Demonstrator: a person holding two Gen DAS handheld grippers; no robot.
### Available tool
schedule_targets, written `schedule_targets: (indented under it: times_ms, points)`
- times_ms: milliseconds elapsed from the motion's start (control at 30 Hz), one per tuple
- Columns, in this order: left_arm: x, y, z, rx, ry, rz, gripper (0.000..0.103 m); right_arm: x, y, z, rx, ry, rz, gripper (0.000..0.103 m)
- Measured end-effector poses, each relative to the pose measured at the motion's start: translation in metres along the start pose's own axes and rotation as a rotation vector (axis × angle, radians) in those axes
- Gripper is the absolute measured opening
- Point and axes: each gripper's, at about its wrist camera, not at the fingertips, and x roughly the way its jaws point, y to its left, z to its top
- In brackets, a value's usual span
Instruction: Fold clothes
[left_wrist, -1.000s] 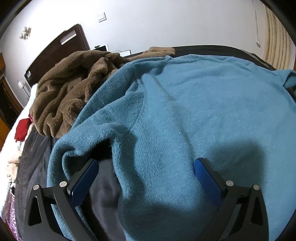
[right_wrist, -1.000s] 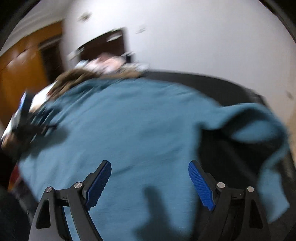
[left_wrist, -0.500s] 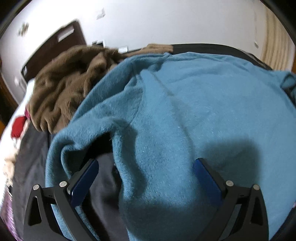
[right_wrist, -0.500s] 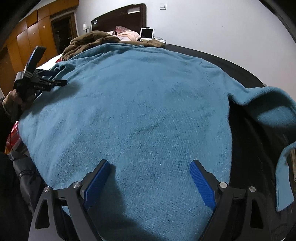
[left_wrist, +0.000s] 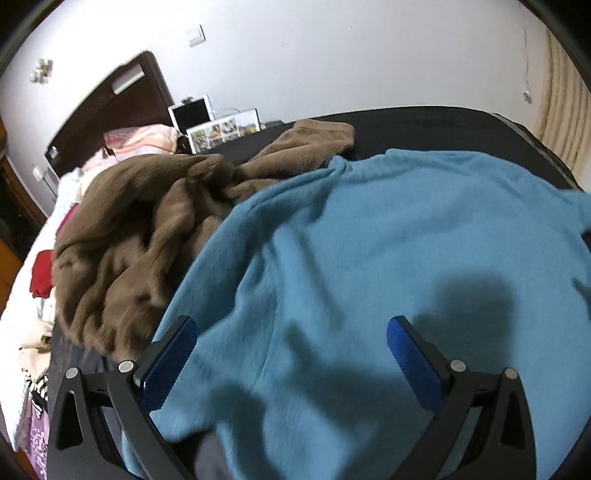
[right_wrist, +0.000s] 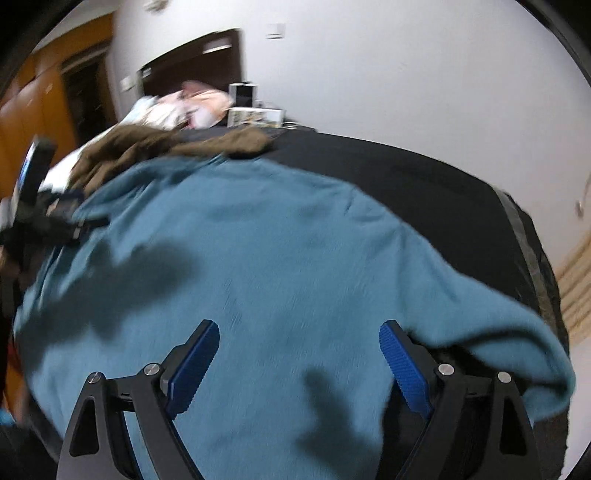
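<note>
Both grippers have pulled back off the sweater, empty.
The left gripper (left_wrist: 291, 354) and right gripper (right_wrist: 299, 354) hang wide open above the blue sweater (left_wrist: 388, 251), now spread flat, ready for folding.

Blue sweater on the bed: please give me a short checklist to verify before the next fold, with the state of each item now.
1. Blue sweater body lies spread flat on the dark bed cover: ok.
2. Left gripper open, nothing between its fingers: ok.
3. Right gripper open, holding nothing: ok.
4. Right-side sleeve laid flat: not ok, it hangs bunched over the bed edge.
5. Brown blanket clear of the sweater: not ok, it lies against the sweater's left edge.
6. Hem edge nearest the grippers straight: cannot tell, hidden below both views.
</note>
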Motion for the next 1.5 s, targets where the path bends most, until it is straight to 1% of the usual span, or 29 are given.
schedule_targets:
  times_ms: [67, 200, 400, 567, 633, 667, 767, 833, 867, 1000, 1133, 1267, 1367, 1500]
  points:
    - [0.011, -0.003, 0.014, 0.004, 0.014, 0.002, 0.103, 0.015, -0.005, 0.02, 0.044, 0.009, 0.02, 0.09]
    - [0.034, -0.009, 0.034, 0.006, 0.031, 0.036, 0.103, 0.047, -0.001, 0.058, 0.068, 0.022, 0.038, 0.09]
    - [0.068, -0.001, 0.05, -0.025, 0.066, 0.09, 0.103, 0.099, 0.003, 0.1, 0.095, 0.053, 0.039, 0.09]
    - [0.088, 0.014, 0.062, -0.027, 0.07, 0.143, 0.103, 0.151, 0.006, 0.122, 0.104, 0.113, 0.028, 0.09]
    - [0.099, 0.024, 0.067, -0.045, 0.078, 0.16, 0.103, 0.171, 0.005, 0.123, 0.106, 0.134, 0.004, 0.092]
    - [0.104, 0.03, 0.069, -0.062, 0.081, 0.151, 0.103, 0.177, 0.006, 0.123, 0.095, 0.134, -0.016, 0.092]
    - [0.118, 0.046, 0.072, -0.115, 0.076, 0.094, 0.103, 0.186, 0.012, 0.125, 0.045, 0.099, -0.071, 0.093]
    - [0.122, 0.052, 0.073, -0.135, 0.063, 0.064, 0.103, 0.191, 0.009, 0.127, 0.049, 0.082, -0.082, 0.099]
    - [0.123, 0.053, 0.074, -0.138, 0.056, 0.06, 0.103, 0.194, 0.007, 0.129, 0.051, 0.075, -0.084, 0.101]
    - [0.128, 0.056, 0.076, -0.14, 0.031, 0.063, 0.103, 0.204, 0.001, 0.136, 0.059, 0.044, -0.085, 0.103]
    - [0.132, 0.06, 0.078, -0.148, 0.016, 0.061, 0.103, 0.209, 0.002, 0.142, 0.056, 0.041, -0.099, 0.103]
    - [0.131, 0.058, 0.077, -0.144, 0.012, 0.073, 0.103, 0.206, 0.002, 0.143, 0.051, 0.038, -0.089, 0.103]
    - [0.131, 0.056, 0.078, -0.144, 0.022, 0.083, 0.103, 0.195, 0.003, 0.137, 0.048, 0.034, -0.076, 0.103]
    - [0.127, 0.049, 0.078, -0.132, 0.058, 0.105, 0.103, 0.155, 0.004, 0.114, 0.027, 0.004, -0.072, 0.103]
